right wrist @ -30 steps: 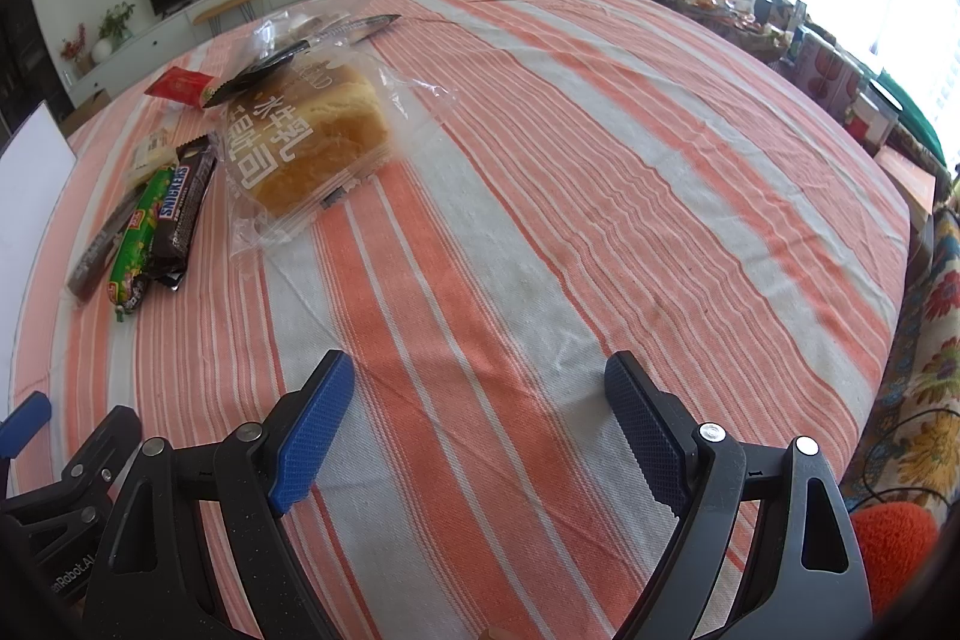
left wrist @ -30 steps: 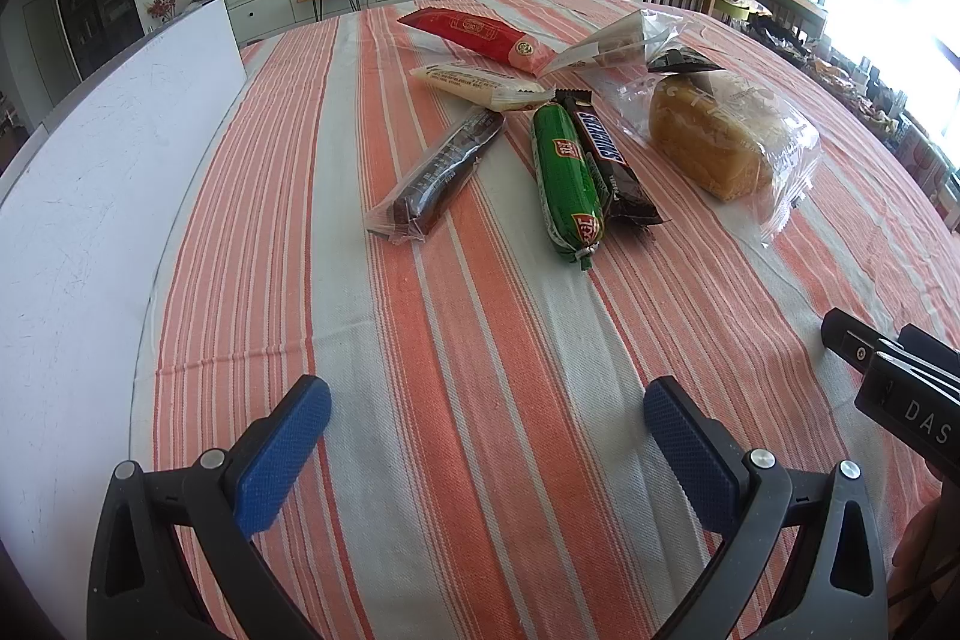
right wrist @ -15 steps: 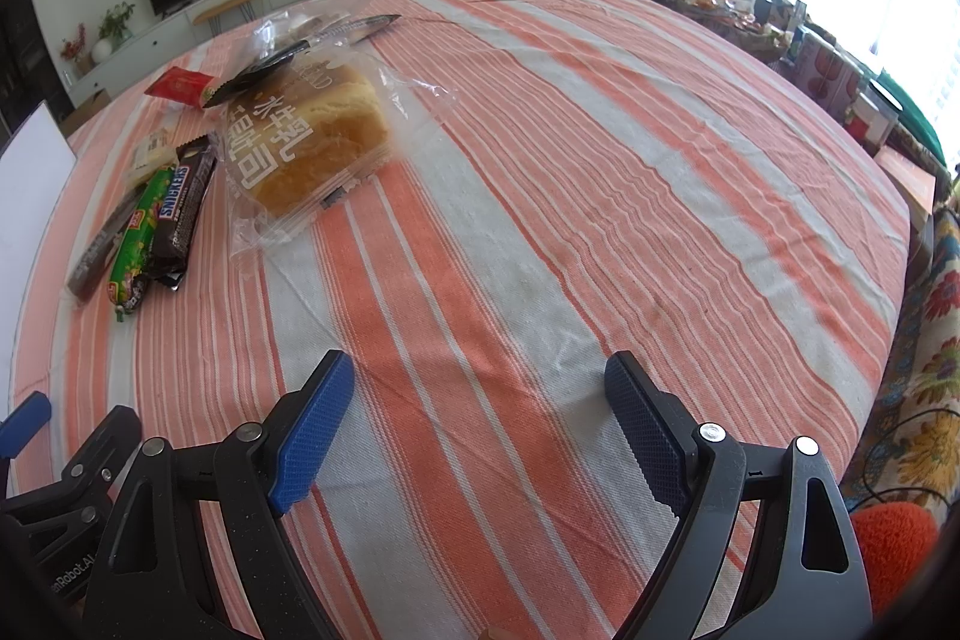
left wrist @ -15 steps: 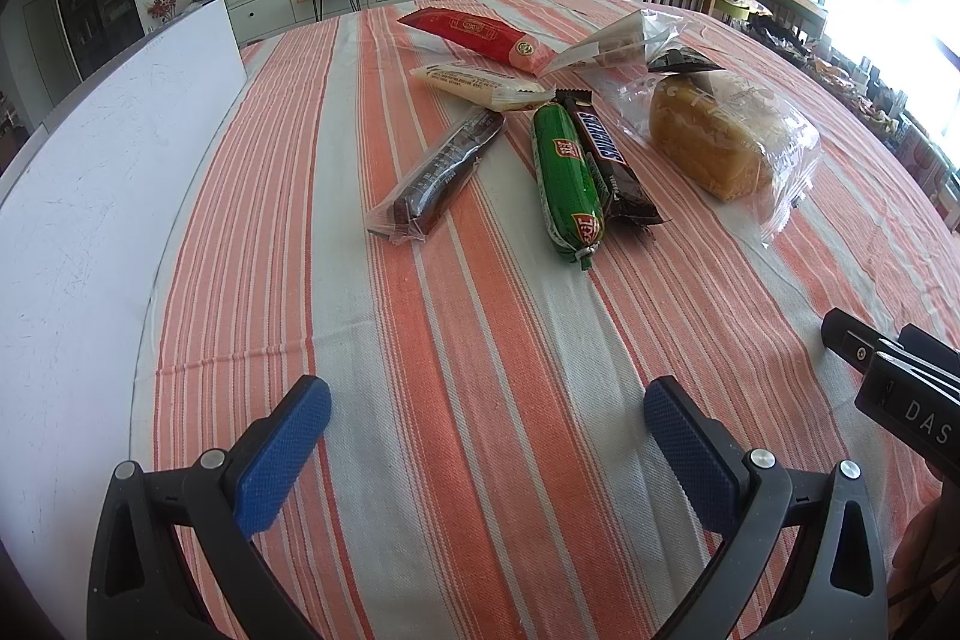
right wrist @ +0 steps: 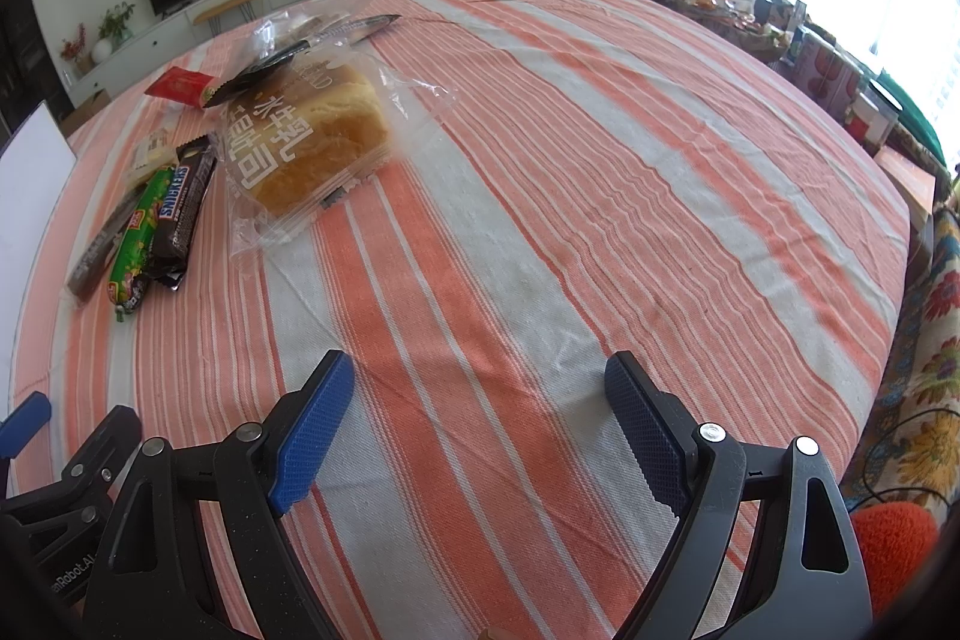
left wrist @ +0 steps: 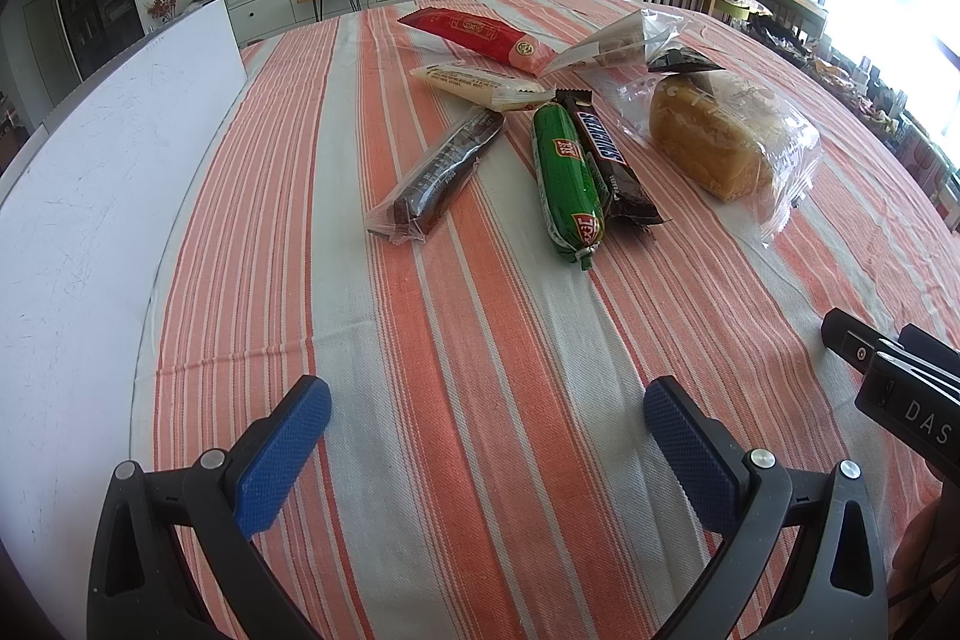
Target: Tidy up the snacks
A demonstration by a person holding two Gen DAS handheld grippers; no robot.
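Observation:
Snacks lie grouped on the striped tablecloth [left wrist: 480,370]: a green sausage stick [left wrist: 567,181], a Snickers bar [left wrist: 606,163], a dark bar in clear wrap [left wrist: 441,172], a pale packet [left wrist: 474,85], a red packet [left wrist: 480,34] and a bagged bread loaf [left wrist: 717,142]. The right wrist view shows the loaf [right wrist: 306,142], the Snickers bar [right wrist: 183,202] and the sausage stick [right wrist: 135,244] at far left. My left gripper [left wrist: 486,436] is open, well short of the snacks. My right gripper [right wrist: 477,430] is open over bare cloth, right of the loaf.
A white board [left wrist: 102,148] runs along the table's left side. The right gripper's body [left wrist: 900,388] shows at the left view's right edge. A cluttered side table [right wrist: 840,58] and floral fabric [right wrist: 924,340] lie beyond the right rim.

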